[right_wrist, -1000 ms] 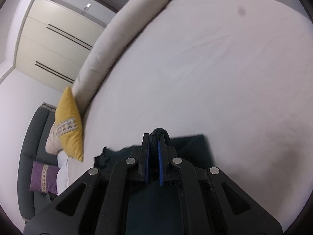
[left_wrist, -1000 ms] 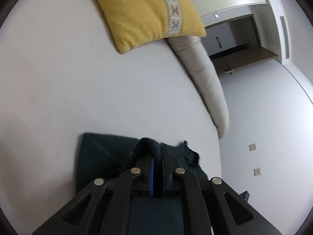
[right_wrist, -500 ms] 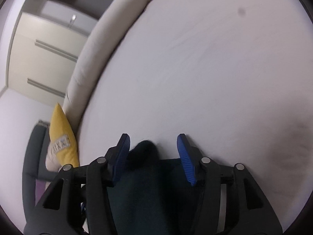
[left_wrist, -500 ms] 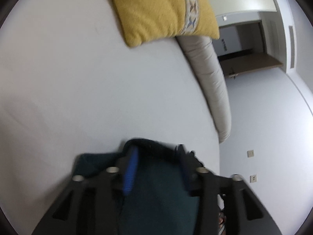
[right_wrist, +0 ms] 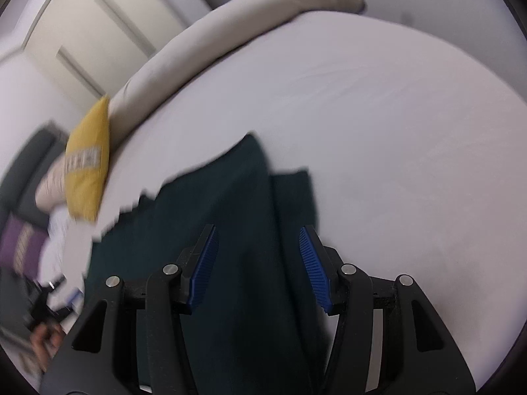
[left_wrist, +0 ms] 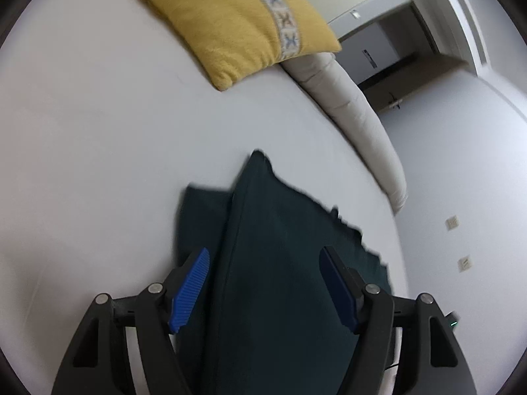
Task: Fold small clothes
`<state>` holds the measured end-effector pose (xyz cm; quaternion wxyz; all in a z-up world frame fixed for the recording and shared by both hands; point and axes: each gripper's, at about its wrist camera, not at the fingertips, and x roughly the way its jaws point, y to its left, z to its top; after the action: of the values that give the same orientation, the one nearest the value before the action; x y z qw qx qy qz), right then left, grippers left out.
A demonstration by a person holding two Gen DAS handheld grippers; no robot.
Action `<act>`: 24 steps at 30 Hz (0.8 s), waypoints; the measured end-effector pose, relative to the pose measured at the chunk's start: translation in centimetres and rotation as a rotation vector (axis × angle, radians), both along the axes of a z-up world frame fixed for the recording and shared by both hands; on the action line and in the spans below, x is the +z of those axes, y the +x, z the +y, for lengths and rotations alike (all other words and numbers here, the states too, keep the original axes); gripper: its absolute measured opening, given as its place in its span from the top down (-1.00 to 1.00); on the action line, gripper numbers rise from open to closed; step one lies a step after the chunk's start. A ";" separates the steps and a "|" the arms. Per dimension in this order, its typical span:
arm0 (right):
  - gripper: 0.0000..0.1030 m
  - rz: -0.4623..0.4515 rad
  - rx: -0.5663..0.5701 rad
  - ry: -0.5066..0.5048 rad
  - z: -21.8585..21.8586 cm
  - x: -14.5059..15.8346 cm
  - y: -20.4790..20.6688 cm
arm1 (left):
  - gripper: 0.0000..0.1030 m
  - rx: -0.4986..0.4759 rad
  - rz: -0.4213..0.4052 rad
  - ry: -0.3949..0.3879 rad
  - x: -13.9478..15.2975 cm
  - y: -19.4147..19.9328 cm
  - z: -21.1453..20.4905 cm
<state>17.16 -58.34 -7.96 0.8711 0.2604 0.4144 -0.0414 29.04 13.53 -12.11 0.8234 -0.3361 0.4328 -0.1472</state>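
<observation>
One dark green garment [left_wrist: 283,263] lies folded on the white bed sheet [left_wrist: 98,164], a lower layer sticking out past the top layer on one side. Its far corner points toward the long beige bolster [left_wrist: 355,115] that runs along the bed's edge. The garment's ragged side reaches close to the edge of the bed nearest the wall in the left wrist view; on its other side the sheet is bare and wide, with free room all the way to the yellow cushion [left_wrist: 237,19].

The left gripper [left_wrist: 263,289] hangs over the garment with its jaws opening, set wide; the cloth lies below and between the blue pads [left_wrist: 191,289], which do not press on it. The right gripper [right_wrist: 260,266] also stands apart, somewhat narrower, its pads clear of the cloth under them.

Counted: one garment, one yellow cushion with a patterned band, one bolster, two wall sockets [left_wrist: 452,222], one purple cushion [right_wrist: 19,247] on a dark sofa [right_wrist: 26,158], and a pale wardrobe [right_wrist: 108,23] with long handles. A hand [right_wrist: 42,339] shows at the lower left of the right wrist view, blurred.

No readable writing or brand shows anywhere.
</observation>
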 end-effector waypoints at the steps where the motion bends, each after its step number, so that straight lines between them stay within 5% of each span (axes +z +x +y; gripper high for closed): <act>1: 0.03 0.000 0.021 -0.048 1.0 0.3 -0.9 | -0.38 -0.002 -0.009 0.015 0.1 -1.0 -0.1; 8: 0.06 -0.014 0.055 -0.174 3.5 1.1 -6.9 | -0.37 -0.049 -0.049 0.169 -0.1 -5.3 -1.7; 13: 0.22 0.029 0.084 -0.176 2.2 -0.1 -9.5 | -0.35 -0.052 -0.057 0.222 -0.9 -5.8 -2.1; 19: 0.46 0.058 0.098 -0.211 2.7 -0.9 -9.9 | -0.02 -0.062 -0.069 0.281 -1.7 -5.9 -2.3; 24: 0.84 0.053 0.104 -0.285 3.6 -0.1 -10.3 | 0.42 -0.047 -0.059 0.303 -1.9 -6.0 -1.9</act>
<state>6.87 -54.73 -8.10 0.8889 0.1111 0.4402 -0.0615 22.99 11.67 -14.01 0.8733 -0.1933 0.4336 -0.1093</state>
